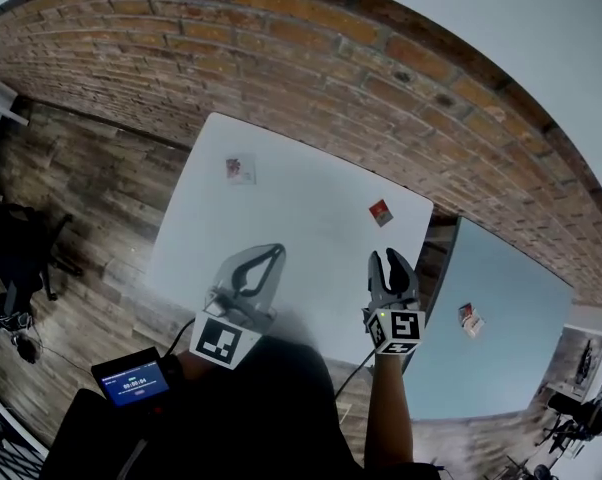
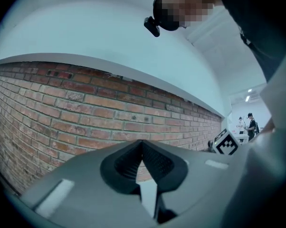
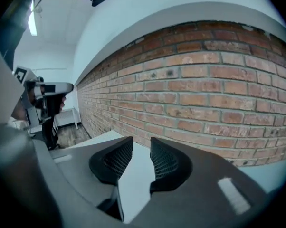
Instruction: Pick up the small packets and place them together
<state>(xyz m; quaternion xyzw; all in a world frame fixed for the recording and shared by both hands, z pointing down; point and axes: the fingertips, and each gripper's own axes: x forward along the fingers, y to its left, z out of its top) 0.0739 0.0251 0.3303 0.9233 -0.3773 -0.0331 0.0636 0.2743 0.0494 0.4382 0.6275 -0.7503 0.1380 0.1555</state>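
Note:
Two small packets lie on the white table [image 1: 311,218]: a pale one [image 1: 240,170] at the far left and a red one [image 1: 381,212] at the far right. A third packet [image 1: 470,318] rests on the light blue table [image 1: 511,353] to the right. My left gripper [image 1: 277,252] [image 2: 142,143] hovers over the near edge of the white table, shut, tips touching, with nothing in it. My right gripper [image 1: 392,259] [image 3: 141,140] is near the table's right front corner, a short way before the red packet. It stands open with nothing between its fingers. Both gripper views face the brick wall.
A brick wall [image 1: 311,58] runs behind both tables. Wooden floor [image 1: 71,198] lies to the left, with a dark chair [image 1: 21,248] on it. A small device with a lit screen [image 1: 133,376] sits by my left arm. A narrow gap separates the two tables.

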